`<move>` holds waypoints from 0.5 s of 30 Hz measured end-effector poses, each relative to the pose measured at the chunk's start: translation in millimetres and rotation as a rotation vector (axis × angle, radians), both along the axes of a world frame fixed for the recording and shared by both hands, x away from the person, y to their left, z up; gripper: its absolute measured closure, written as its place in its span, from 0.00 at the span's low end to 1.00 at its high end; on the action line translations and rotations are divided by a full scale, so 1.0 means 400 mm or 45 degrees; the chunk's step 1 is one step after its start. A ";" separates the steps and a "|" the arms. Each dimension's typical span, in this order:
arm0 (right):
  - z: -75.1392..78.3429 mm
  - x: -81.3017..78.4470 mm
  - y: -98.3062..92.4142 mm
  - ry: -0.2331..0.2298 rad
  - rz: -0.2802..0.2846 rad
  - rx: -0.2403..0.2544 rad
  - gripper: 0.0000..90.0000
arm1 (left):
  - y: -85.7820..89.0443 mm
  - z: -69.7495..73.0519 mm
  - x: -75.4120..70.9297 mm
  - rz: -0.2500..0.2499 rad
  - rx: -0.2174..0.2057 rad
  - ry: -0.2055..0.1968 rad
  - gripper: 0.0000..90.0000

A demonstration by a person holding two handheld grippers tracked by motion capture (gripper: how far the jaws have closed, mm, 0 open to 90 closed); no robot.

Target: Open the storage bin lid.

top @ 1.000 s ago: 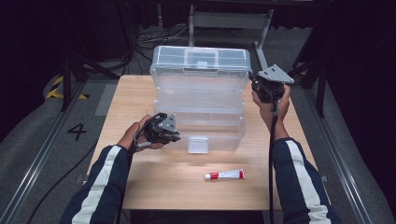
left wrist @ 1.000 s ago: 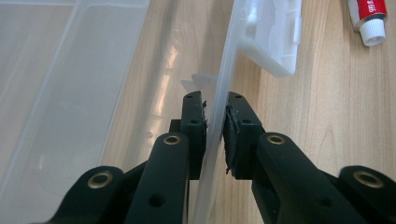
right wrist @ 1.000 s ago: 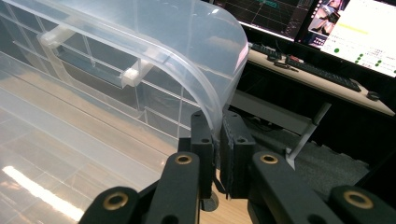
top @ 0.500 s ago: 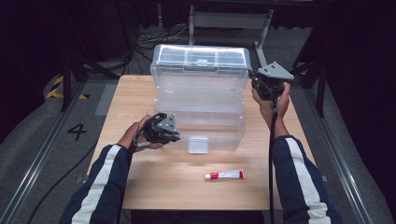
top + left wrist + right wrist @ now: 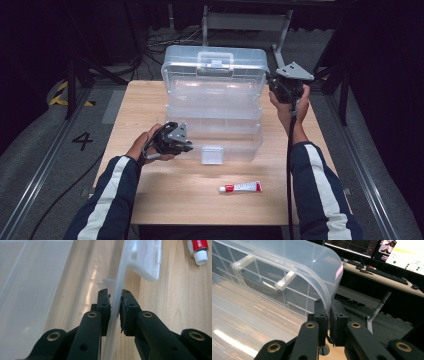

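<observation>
Holding clear toolbox open, both grippers clamped.
My left gripper jaws pinch the box's front wall; right gripper jaws pinch the raised lid.

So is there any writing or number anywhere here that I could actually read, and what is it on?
"4": painted in black on the grey floor left of the wooden table.
Red and white tube lying on the table: white print on its red part, too blurred to read.
Bright computer screens behind the clear plastic box lid: text too small to read.
Nothing legible on the box.
</observation>
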State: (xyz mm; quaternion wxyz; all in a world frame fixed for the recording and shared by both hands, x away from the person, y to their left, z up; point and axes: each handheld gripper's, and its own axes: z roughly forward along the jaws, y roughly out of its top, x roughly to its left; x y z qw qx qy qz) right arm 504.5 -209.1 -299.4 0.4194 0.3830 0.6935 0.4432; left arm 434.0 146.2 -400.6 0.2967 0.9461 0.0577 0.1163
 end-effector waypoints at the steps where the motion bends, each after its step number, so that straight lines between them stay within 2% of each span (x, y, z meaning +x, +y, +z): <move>1: 0.001 0.001 0.001 0.002 -0.002 -0.002 0.95 | 0.000 -0.001 0.000 0.001 -0.004 0.000 0.89; 9: 0.004 0.020 0.004 -0.005 -0.017 -0.033 0.94 | 0.000 0.002 0.001 0.003 0.010 0.009 0.89; 13: 0.004 0.034 0.003 0.000 -0.021 -0.006 0.95 | 0.000 0.001 -0.001 0.008 0.006 0.008 0.89; 15: 0.004 0.038 0.005 -0.002 -0.027 -0.015 0.94 | 0.001 0.000 -0.003 0.014 0.001 0.007 0.89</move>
